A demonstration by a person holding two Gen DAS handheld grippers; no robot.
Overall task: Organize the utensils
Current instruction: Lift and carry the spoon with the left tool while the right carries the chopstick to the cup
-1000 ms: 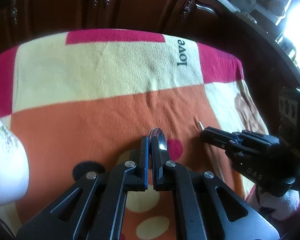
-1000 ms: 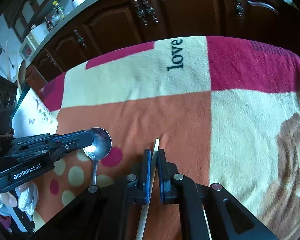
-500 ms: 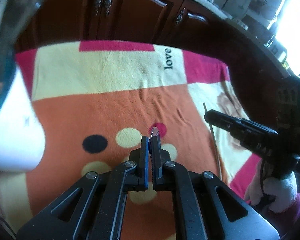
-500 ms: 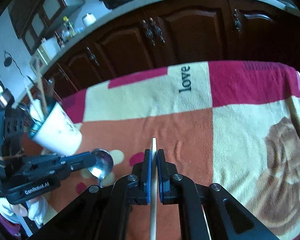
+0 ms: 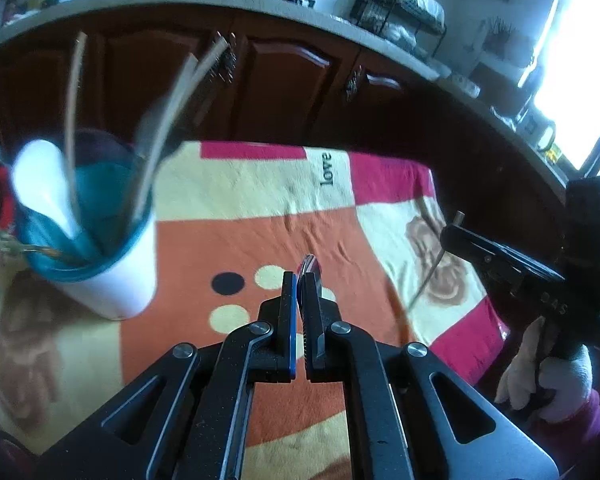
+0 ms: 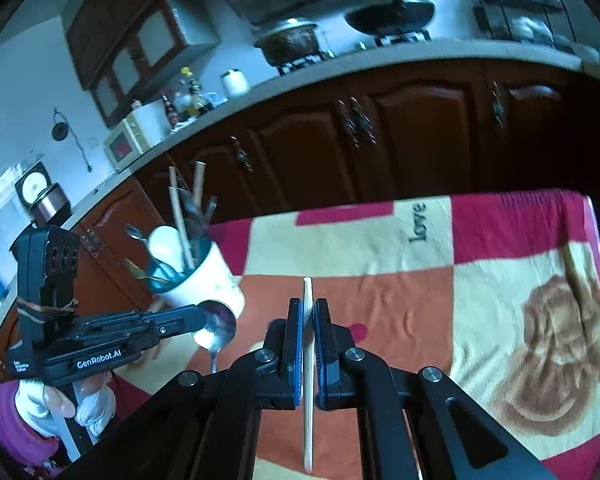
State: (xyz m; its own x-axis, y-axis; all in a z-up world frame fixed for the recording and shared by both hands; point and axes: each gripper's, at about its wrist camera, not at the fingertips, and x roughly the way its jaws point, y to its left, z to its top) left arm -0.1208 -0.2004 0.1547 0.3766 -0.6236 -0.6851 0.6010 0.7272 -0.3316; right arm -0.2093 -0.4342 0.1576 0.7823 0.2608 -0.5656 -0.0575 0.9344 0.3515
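Note:
My left gripper (image 5: 299, 280) is shut on a metal spoon (image 5: 309, 266), held above the blanket; its bowl shows in the right wrist view (image 6: 216, 326). My right gripper (image 6: 308, 308) is shut on a pale wooden chopstick (image 6: 308, 360), also raised; it shows in the left wrist view (image 5: 430, 270). A white cup with a teal inside (image 5: 100, 256) stands at the left and holds several utensils, among them chopsticks and a white spoon. The cup (image 6: 204, 276) is just behind the left gripper (image 6: 196, 320).
A patchwork blanket (image 5: 240, 196) in orange, cream and pink covers the table. Dark wooden cabinets (image 6: 400, 136) stand behind it under a counter with pots. The blanket's right edge (image 6: 596, 248) drops off.
Both grippers have risen from the blanket with their utensils. The cup has come into both views, and the left gripper with the spoon is now closer to it.

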